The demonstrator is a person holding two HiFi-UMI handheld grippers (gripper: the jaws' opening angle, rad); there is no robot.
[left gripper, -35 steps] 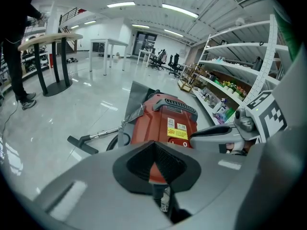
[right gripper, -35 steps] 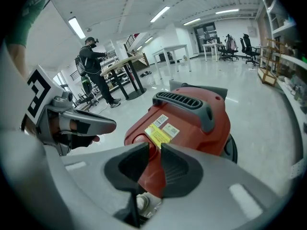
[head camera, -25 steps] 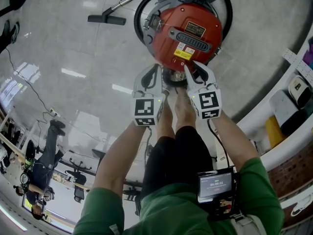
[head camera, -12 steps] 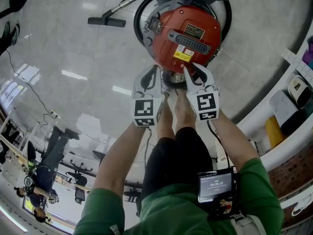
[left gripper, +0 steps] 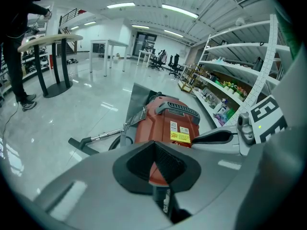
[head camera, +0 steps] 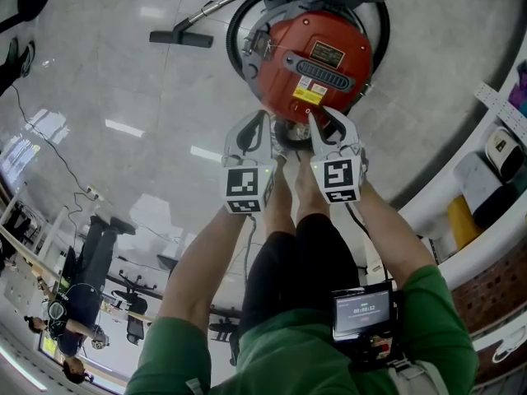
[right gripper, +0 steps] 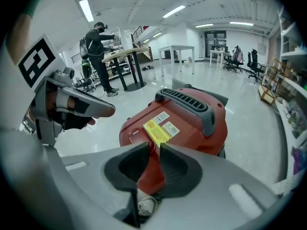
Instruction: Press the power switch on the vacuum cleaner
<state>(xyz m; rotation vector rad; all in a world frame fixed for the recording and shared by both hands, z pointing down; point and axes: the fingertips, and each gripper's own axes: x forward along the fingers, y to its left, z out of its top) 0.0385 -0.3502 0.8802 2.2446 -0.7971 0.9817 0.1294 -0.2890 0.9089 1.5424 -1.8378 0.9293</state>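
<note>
The right gripper [right gripper: 152, 150] has edged a little to the left and in toward the round red vacuum cleaner with the dark grey handle [head camera: 317, 56]; the left gripper [left gripper: 153, 145] sits where it was. The vacuum cleaner stands on the glossy grey floor [head camera: 123, 81], straight ahead of both grippers and just past the person's feet. From the head view the right gripper's tips lie at the vacuum's near edge, just beside its yellow label [head camera: 307, 91]; whether they touch the red shell cannot be told. Its jaws stand a narrow slit apart with nothing between them. The left gripper is just beside the vacuum's near-left edge, its black pads [left gripper: 168, 164] pressed together on nothing. A black floor nozzle on a metal wand [head camera: 181, 37] lies to the vacuum's left, and a black hose [head camera: 233, 35] loops round its body.
</note>
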